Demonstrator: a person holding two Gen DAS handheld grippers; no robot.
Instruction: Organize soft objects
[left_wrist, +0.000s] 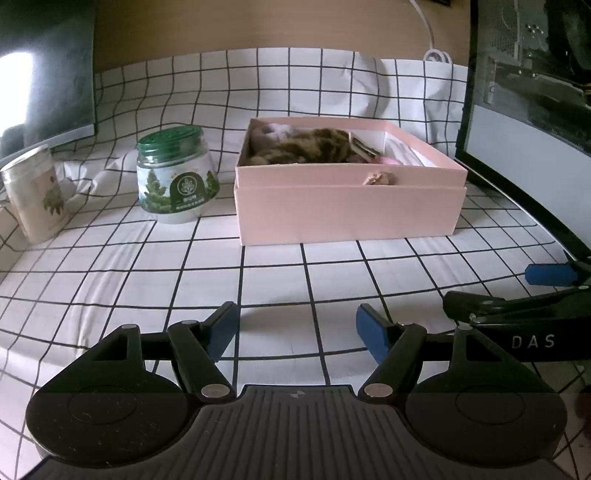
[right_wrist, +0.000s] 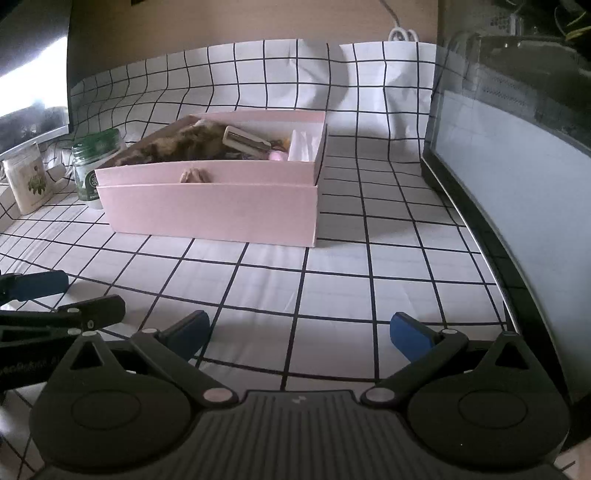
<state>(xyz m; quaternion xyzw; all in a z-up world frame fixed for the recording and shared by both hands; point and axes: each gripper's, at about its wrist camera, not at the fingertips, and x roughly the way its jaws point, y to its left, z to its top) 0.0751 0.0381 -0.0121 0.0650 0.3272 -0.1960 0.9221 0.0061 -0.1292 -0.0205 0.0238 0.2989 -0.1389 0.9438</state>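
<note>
Both tongs, left tongs (left_wrist: 295, 332) and right tongs (right_wrist: 301, 334), gape empty; pink box (left_wrist: 347, 206) half hides a brown plush toy (left_wrist: 303, 146).

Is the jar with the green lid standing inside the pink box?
No, the jar with the green lid stands on the checked cloth beside the pink box, to its left in the left wrist view.

At your ten o'clock a green-lidded clear jar (left_wrist: 177, 177) stands on the grid-checked cloth (left_wrist: 295, 273), a pale canister (left_wrist: 35, 194) just beyond it at nine. At two o'clock, a dark glass-fronted case (right_wrist: 517, 192) borders the cloth.
</note>
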